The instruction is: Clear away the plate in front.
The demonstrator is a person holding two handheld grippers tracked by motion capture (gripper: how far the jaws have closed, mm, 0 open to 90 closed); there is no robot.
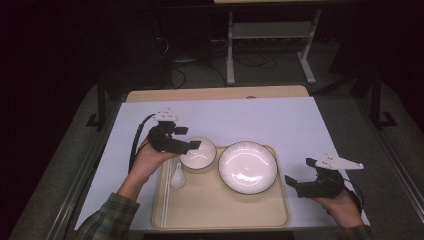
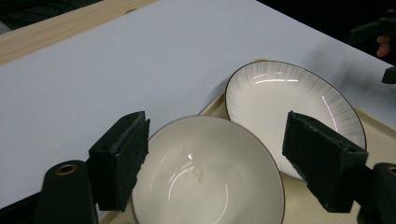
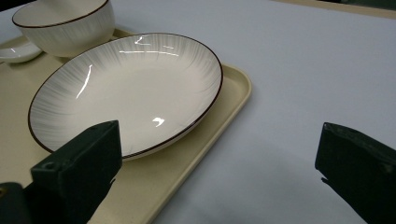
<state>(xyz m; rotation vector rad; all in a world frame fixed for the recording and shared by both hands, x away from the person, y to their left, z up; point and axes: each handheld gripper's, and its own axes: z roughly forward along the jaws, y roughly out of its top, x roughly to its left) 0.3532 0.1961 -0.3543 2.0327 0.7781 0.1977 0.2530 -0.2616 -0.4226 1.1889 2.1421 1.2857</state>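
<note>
While jaws gape, the left gripper (image 1: 187, 137) overlaps the bowl (image 1: 200, 157).

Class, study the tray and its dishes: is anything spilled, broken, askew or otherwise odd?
Nothing is spilled or broken. The small bowl has a faint reddish mark inside. The plate and spoon sit neatly on the tray.

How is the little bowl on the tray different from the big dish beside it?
The small bowl is narrower and deeper, with steep sides; the wide plate is broad and shallow. The small bowl sits at the tray's back left, right under the open left gripper; the wide plate sits toward the tray's right, nearer the open right gripper. Both are white, glossy, dark-rimmed and empty.
</note>
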